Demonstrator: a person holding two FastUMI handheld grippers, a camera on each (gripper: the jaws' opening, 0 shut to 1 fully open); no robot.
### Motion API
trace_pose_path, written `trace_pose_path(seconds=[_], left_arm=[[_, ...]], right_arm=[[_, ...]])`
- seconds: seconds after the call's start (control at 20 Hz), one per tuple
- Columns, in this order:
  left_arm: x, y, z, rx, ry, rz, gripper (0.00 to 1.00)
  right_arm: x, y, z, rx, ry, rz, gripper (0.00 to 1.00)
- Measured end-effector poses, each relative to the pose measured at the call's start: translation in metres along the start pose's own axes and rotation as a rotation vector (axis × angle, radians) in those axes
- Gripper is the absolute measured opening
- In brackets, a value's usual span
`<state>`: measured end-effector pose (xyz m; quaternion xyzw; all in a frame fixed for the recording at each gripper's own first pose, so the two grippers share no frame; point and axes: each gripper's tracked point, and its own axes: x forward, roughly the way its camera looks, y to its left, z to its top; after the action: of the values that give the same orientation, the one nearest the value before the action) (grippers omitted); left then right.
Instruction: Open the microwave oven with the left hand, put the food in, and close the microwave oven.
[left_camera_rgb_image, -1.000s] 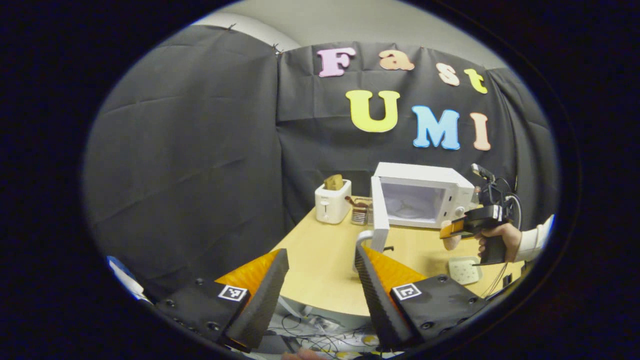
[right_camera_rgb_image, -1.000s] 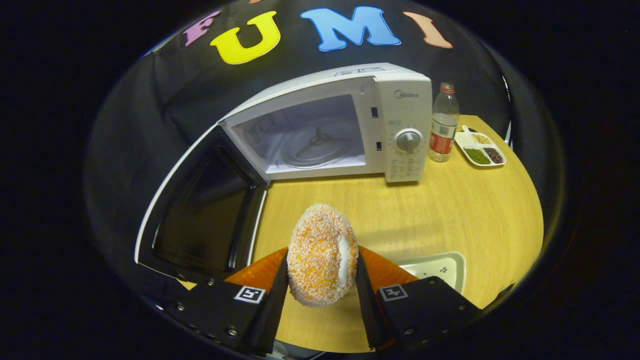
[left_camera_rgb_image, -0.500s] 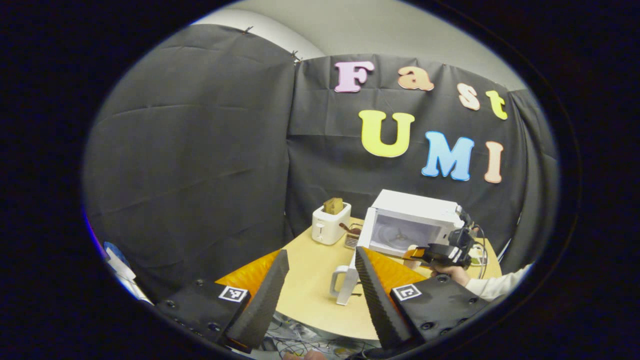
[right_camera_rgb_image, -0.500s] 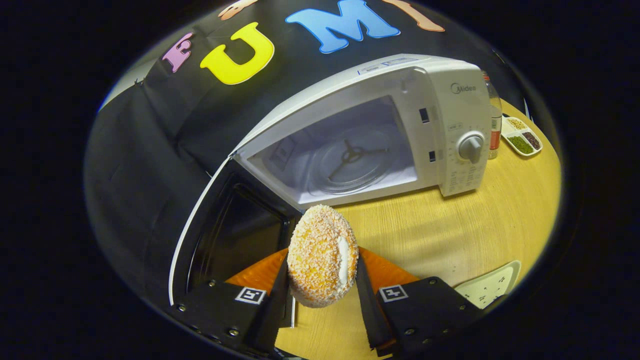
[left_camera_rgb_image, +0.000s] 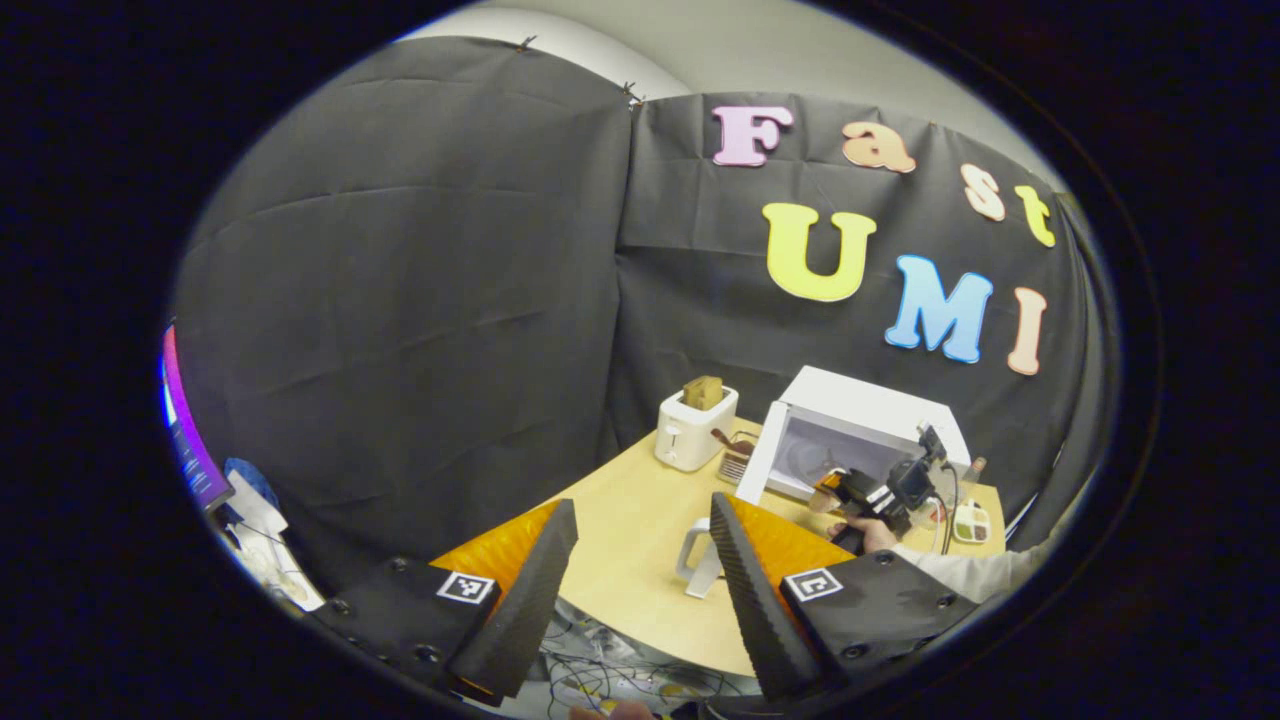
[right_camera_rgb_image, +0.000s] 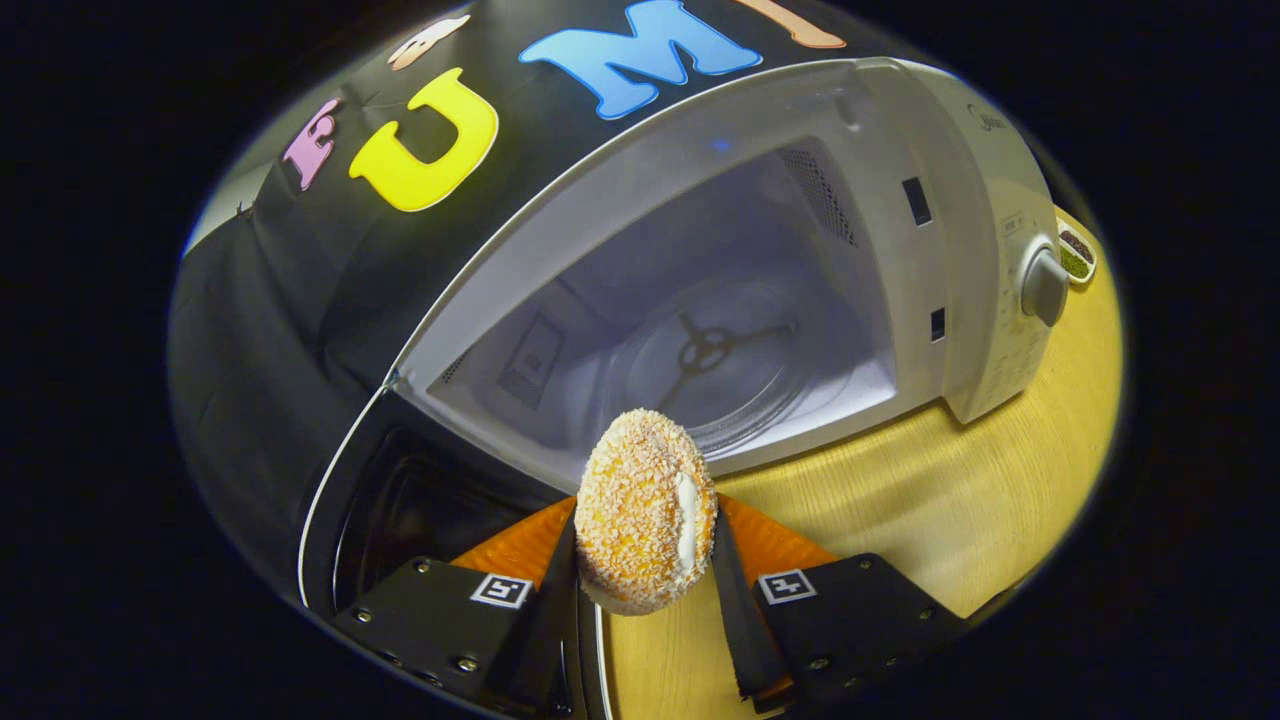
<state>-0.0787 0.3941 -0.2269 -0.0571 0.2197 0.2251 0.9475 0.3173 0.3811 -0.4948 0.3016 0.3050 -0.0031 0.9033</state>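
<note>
Food (right_camera_rgb_image: 645, 510), a crumb-coated orange bun, sits pinched in right tongs (right_camera_rgb_image: 645, 590); left tongs (left_camera_rgb_image: 635, 590) gape empty.

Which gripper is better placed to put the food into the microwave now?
Right. The right gripper is shut on the donut just before the open microwave; the left gripper is open, far back.

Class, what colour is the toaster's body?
White; the toaster shows best in the left gripper view.
</note>
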Motion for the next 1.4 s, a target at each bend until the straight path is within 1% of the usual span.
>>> trace_pose_path(seconds=[0.1,0.2,0.25,0.3,0.4,0.5,0.55,0.8,1.0,1.15,1.25,1.3,1.35,1.4], left_arm=[[0.001,0.001,-0.003,0.025,0.018,0.011,0.90],[0.001,0.002,-0.005,0.032,0.035,0.019,0.90],[0.002,0.002,-0.005,0.028,0.039,0.023,0.90],[0.002,0.003,-0.004,0.025,0.043,0.029,0.90],[0.003,0.007,-0.007,0.026,0.051,0.042,0.90],[0.003,0.011,-0.008,0.026,0.061,0.051,0.90],[0.003,0.011,-0.010,0.026,0.068,0.056,0.90],[0.004,0.013,-0.013,0.037,0.097,0.066,0.90],[0.005,0.015,-0.015,0.041,0.113,0.072,0.90],[0.006,0.016,-0.020,0.035,0.121,0.074,0.90],[0.005,0.015,-0.021,0.031,0.122,0.073,0.90],[0.005,0.014,-0.020,0.031,0.121,0.073,0.90],[0.005,0.013,-0.020,0.031,0.120,0.072,0.90],[0.005,0.014,-0.020,0.030,0.118,0.072,0.90]], right_arm=[[0.014,0.000,0.008,0.033,-0.047,-0.016,0.67],[0.027,0.002,0.008,0.073,-0.050,-0.030,0.67],[0.032,0.001,0.010,0.087,-0.057,-0.038,0.64],[0.037,-0.001,0.013,0.093,-0.071,-0.053,0.67],[0.045,-0.004,0.020,0.116,-0.097,-0.072,0.67],[0.052,-0.007,0.027,0.120,-0.135,-0.090,0.67],[0.055,-0.010,0.029,0.118,-0.148,-0.100,0.71],[0.064,-0.019,0.033,0.125,-0.195,-0.162,0.71],[0.065,-0.022,0.037,0.148,-0.241,-0.179,0.70],[0.071,-0.030,0.039,0.157,-0.272,-0.211,0.70],[0.079,-0.035,0.047,0.174,-0.278,-0.232,0.70],[0.083,-0.032,0.047,0.186,-0.279,-0.229,0.70],[0.083,-0.032,0.045,0.187,-0.283,-0.227,0.67],[0.083,-0.030,0.043,0.191,-0.284,-0.228,0.74]])
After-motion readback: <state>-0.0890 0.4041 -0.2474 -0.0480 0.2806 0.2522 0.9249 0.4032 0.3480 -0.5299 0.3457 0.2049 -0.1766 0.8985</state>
